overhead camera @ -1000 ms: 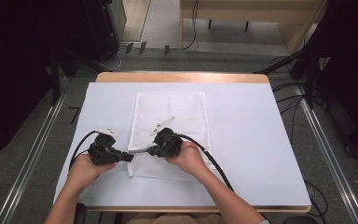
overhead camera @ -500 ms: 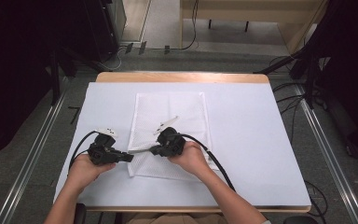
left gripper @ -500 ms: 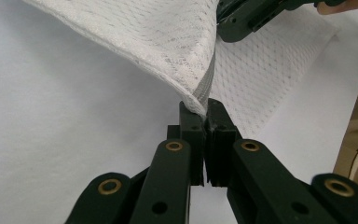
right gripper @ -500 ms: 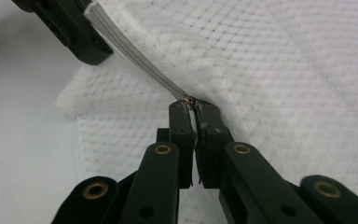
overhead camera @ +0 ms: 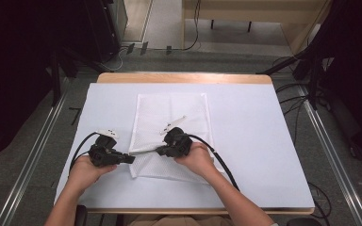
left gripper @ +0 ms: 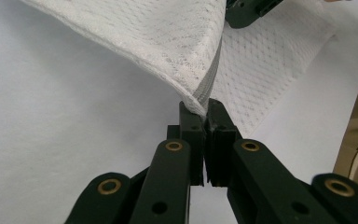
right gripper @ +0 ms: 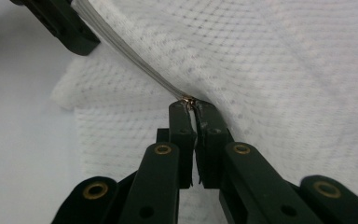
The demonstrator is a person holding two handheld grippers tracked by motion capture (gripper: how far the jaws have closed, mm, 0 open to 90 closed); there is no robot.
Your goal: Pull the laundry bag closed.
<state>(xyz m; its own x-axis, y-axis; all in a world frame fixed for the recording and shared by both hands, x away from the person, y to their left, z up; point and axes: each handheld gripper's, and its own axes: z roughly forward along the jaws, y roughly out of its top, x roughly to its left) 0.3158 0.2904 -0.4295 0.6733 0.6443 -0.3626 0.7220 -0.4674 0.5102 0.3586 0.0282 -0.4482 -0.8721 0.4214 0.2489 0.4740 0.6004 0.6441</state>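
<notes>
A white mesh bag (overhead camera: 171, 134) lies flat on the counter (overhead camera: 254, 136), in the middle and a little toward the person's side, on a white sheet that covers most of the counter top. Along its near left part runs a grey zipper band (overhead camera: 143, 150), which is lifted off the surface and stretched between the two grippers. The left gripper (overhead camera: 127, 159) has its fingers clenched on the left end of this band, at the edge of the bag; in the left gripper view the mesh bag (left gripper: 177, 42) rises from the closed fingers (left gripper: 193, 128) and the fabric hangs up and away from them. The right gripper (overhead camera: 160, 150) has its fingers pinched on a small metal piece on the same band, probably the zipper pull (right gripper: 188, 101), though it is too small to be sure. In the right gripper view the grey zipper band (right gripper: 130, 58) goes from these fingers (right gripper: 182, 121) up to the left gripper (right gripper: 60, 23) at the top left corner. The left hand (overhead camera: 87, 172) and the right hand (overhead camera: 198, 157) hold the grippers close to each other, near the front edge of the bag. A black cable (overhead camera: 219, 160) runs from the right gripper toward the person.
</notes>
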